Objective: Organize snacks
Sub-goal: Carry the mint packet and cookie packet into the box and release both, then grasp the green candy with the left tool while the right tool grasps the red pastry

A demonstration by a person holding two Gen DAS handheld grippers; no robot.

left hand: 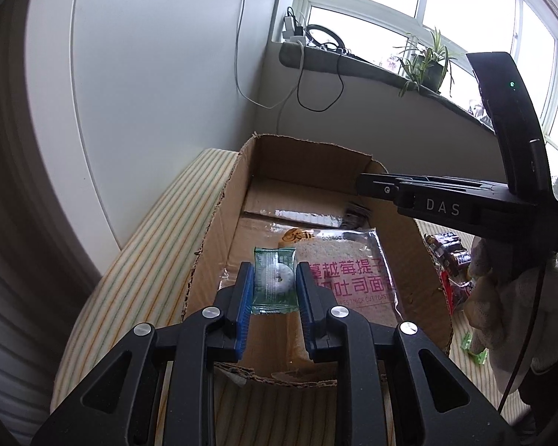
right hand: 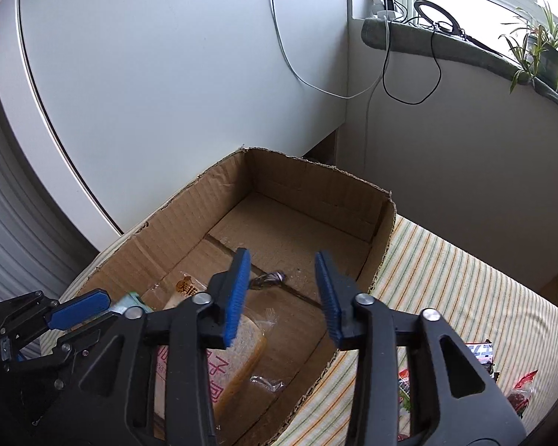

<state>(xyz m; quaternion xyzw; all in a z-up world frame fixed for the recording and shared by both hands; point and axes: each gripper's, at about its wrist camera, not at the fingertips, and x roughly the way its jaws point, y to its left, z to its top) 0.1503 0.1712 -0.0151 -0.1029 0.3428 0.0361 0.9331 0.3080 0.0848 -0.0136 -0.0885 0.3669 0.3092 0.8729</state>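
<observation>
An open cardboard box point(left hand: 219, 223) point(right hand: 316, 186) stands on a striped cloth. Inside lies a clear bag of sliced bread point(left hand: 353, 278) point(right hand: 241, 356) with pink lettering. My left gripper point(left hand: 275, 267) is shut on a small green snack packet point(left hand: 275, 286), held over the box's near end above the bread. In the right wrist view the left gripper point(right hand: 93, 306) enters from the lower left. My right gripper point(right hand: 282, 254) stands open over the middle of the box with nothing between its pads. A small dark-wrapped candy point(right hand: 269, 279) lies on the box floor below it.
Loose snack packets point(left hand: 450, 252) point(right hand: 480, 353) and green candies point(left hand: 474, 349) lie on the striped cloth point(right hand: 465, 290) right of the box. A gloved hand point(left hand: 502, 297) holds the right gripper. White walls stand close behind; a windowsill carries cables and a plant point(left hand: 427, 63).
</observation>
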